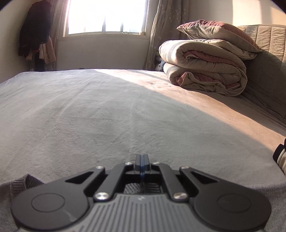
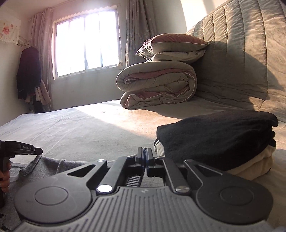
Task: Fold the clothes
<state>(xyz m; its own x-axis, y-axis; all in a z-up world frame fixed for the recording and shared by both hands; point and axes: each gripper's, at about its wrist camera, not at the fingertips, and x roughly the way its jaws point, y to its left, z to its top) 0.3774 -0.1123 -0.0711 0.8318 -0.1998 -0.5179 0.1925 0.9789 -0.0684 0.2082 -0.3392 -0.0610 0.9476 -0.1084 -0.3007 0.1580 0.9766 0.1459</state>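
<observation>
- the left gripper (image 1: 142, 161) sits low in the centre of its own view, fingers pressed flat together with no cloth visible between them; it is clenched on nothing that shows.
- in the right wrist view the left gripper (image 2: 38, 151) enters from the left edge, its tip just above the ribbed edge of the grey sweater (image 2: 44, 167), with a hand (image 2: 5, 175) on its handle.
- the right gripper (image 2: 145, 157) is bottom centre of its view, fingers drawn nearly together with only a thin slit between them; whether cloth is pinched there i cannot tell.
- the grey sweater lies on the bed (image 2: 93, 132) at the lower left of the right view, and shows in the bottom left corner of the left view (image 1: 19, 183), under the gripper bodies.
- a folded stack of clothes (image 2: 216, 141), black on top and cream below, rests on the bed at right centre, just beside the right gripper.
- a rolled quilt (image 1: 202, 71) with a pillow (image 1: 214, 30) on it stands at the upper right, against the padded headboard (image 2: 246, 58).
- a bright window (image 1: 107, 16) fills the top centre; dark hanging clothes (image 1: 35, 28) are at upper left.
</observation>
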